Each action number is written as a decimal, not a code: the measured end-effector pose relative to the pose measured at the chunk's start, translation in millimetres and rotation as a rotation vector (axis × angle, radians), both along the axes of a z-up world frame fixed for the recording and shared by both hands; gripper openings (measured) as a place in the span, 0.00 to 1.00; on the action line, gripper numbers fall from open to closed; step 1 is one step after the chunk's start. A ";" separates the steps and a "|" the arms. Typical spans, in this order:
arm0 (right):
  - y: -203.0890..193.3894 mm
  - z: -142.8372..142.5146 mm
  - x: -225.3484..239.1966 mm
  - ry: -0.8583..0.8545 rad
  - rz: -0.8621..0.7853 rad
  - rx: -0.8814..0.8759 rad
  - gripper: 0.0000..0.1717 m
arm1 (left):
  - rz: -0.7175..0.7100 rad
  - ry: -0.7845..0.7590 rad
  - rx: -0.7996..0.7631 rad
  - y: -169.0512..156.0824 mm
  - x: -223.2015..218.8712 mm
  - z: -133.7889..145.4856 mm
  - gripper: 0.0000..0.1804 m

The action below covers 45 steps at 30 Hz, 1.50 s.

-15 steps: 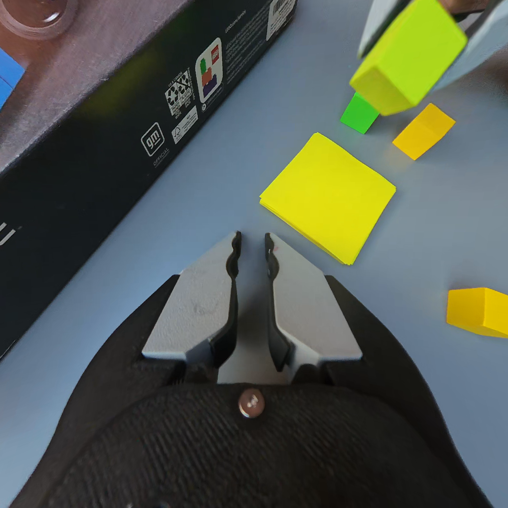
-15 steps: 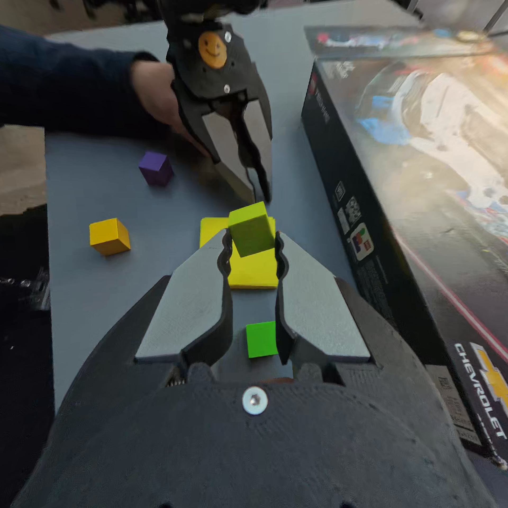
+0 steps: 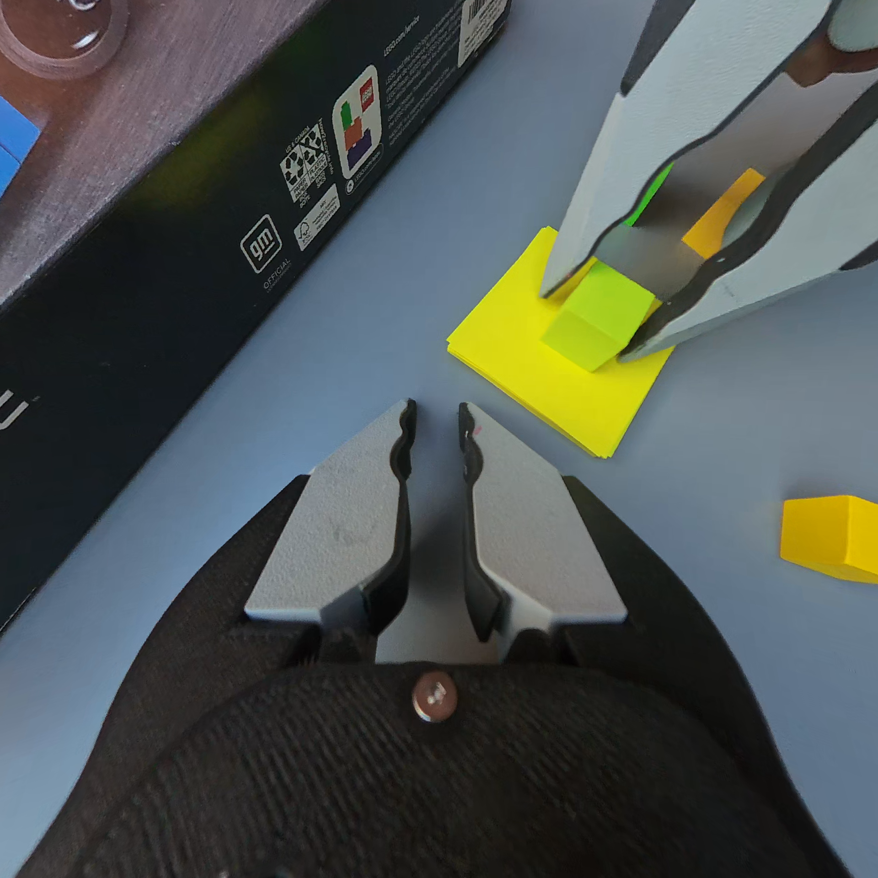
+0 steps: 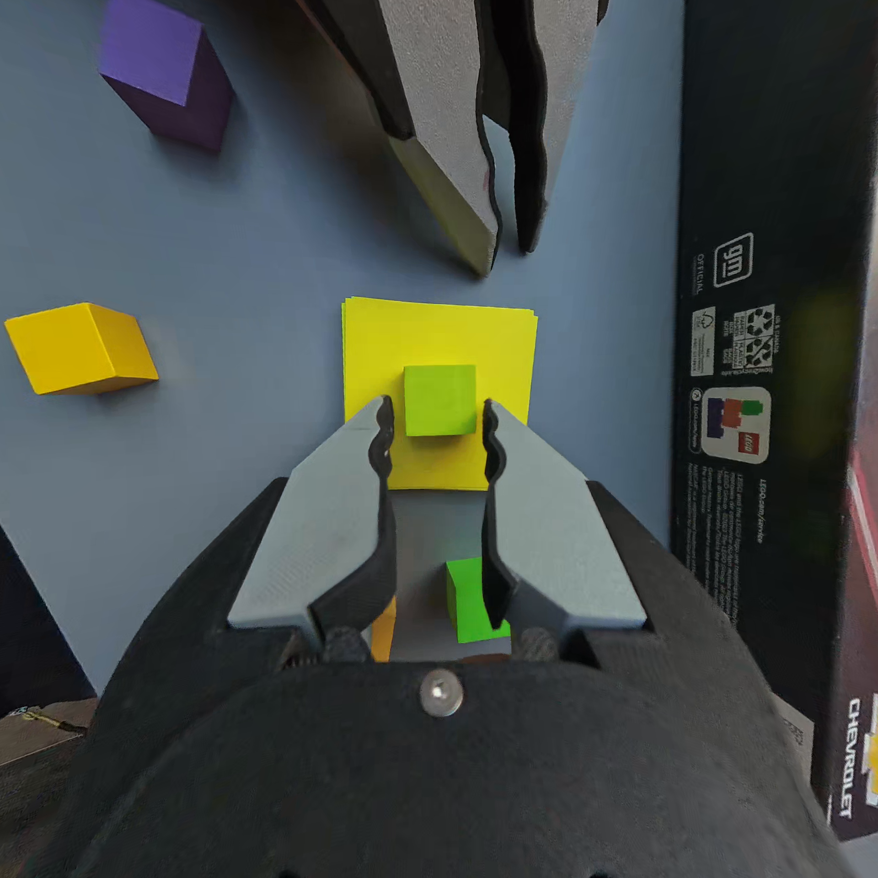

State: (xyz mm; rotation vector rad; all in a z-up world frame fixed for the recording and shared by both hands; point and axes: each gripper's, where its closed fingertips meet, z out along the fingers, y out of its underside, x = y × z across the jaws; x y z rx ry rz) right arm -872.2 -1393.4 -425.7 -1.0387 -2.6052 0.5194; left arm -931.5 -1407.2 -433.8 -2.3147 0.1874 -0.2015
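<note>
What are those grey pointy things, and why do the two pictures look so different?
They are tools called hand-held grippers. A person holds one in each hand, and each has two grey fingers like tongs. A small camera rides on each, so each picture looks forward along its own fingers.

The left hand-held gripper is a little open over the blue-grey table and holds nothing.

The right hand-held gripper is open around a lime green block, with a small gap on each side, so it does not hold it. The block sits on a yellow pad of paper.

Also on the table: a yellow block, a purple block, a bright green block and a long black box.
</note>
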 end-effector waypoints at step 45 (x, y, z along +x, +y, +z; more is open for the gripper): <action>65.7 17.7 42.6 -0.045 0.078 -0.564 0.25 | 0.008 -0.047 -0.005 -1.5 -0.4 0.7 0.10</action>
